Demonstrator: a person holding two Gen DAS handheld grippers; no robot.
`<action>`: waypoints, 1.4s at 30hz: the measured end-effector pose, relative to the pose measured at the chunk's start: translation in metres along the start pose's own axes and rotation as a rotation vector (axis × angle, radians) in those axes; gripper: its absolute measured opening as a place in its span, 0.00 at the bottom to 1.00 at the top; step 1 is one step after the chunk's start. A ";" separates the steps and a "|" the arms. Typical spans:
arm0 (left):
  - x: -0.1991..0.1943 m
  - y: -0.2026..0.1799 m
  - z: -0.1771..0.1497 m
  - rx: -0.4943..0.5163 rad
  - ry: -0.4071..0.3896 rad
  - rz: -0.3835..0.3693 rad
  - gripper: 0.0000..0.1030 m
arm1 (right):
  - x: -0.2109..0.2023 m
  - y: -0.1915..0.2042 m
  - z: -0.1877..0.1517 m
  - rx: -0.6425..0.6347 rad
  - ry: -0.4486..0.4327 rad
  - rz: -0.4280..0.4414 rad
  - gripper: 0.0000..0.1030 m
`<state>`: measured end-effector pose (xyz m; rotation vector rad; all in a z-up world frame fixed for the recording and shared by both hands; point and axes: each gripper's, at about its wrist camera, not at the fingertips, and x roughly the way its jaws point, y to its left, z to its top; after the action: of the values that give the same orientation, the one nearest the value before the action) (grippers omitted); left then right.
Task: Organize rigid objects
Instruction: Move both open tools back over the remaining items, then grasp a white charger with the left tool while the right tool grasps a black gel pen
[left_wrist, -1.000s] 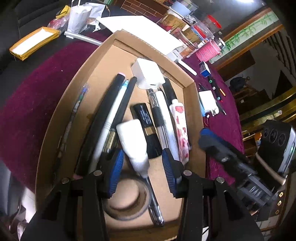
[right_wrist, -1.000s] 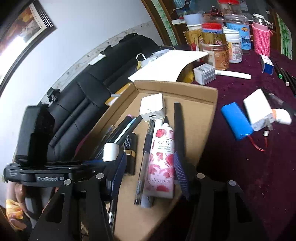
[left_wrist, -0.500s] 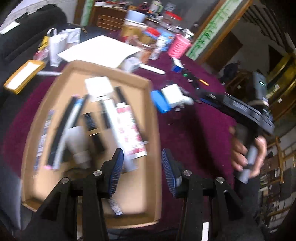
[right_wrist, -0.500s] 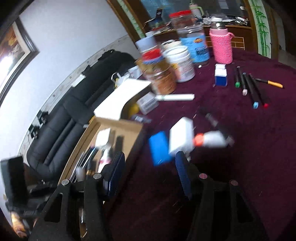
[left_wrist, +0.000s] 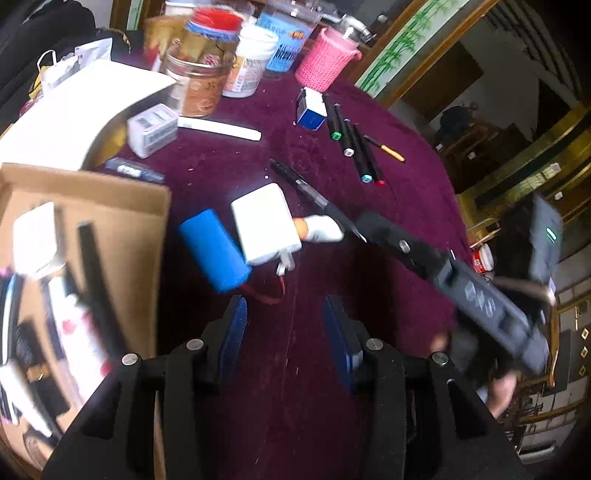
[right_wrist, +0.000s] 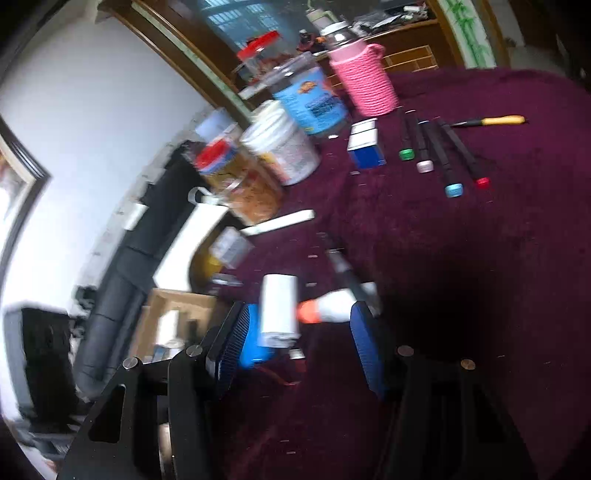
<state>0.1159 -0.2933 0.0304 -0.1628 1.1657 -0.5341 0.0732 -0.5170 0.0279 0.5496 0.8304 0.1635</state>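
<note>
- Three loose items lie clustered on the maroon tablecloth (left_wrist: 399, 192), just beside the cardboard box (left_wrist: 122, 206): a white charger block (left_wrist: 264, 221), a blue battery pack (left_wrist: 212, 249) and a small white tube with an orange cap (left_wrist: 319, 229).
- Charger block: likely stiff, smooth-sided and light, so it could slip; taking it across its two long flat faces looks safest, clear of the plug prongs at its near end.
- Blue battery pack touches the charger at its 8 o'clock; its thin red wire (left_wrist: 269, 295) trails toward the left gripper (left_wrist: 282, 325) and should not be pinched.
- Orange-capped tube touches the charger at 3 o'clock, with a black pen (left_wrist: 306, 188) running past it.
- Right gripper (right_wrist: 295, 343), jaws spread wide and empty, has the charger and tube between its fingers at about 12 o'clock.
- Left gripper, also wide and holding nothing, hovers with the cluster at 11 o'clock, apart from it.
- Four markers (left_wrist: 351, 144) lie farther off at 1 o'clock.
</note>
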 end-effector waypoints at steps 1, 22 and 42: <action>0.004 -0.001 0.003 0.000 -0.003 -0.006 0.40 | -0.002 -0.002 0.000 0.005 -0.008 -0.017 0.50; 0.072 0.020 0.045 -0.104 0.051 0.031 0.46 | -0.006 -0.021 0.003 0.076 -0.018 -0.010 0.50; -0.040 0.016 -0.101 0.026 0.008 -0.132 0.46 | 0.037 0.034 0.024 -0.181 0.106 -0.125 0.50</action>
<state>0.0185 -0.2453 0.0175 -0.2170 1.1604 -0.6667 0.1185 -0.4851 0.0342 0.3196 0.9404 0.1521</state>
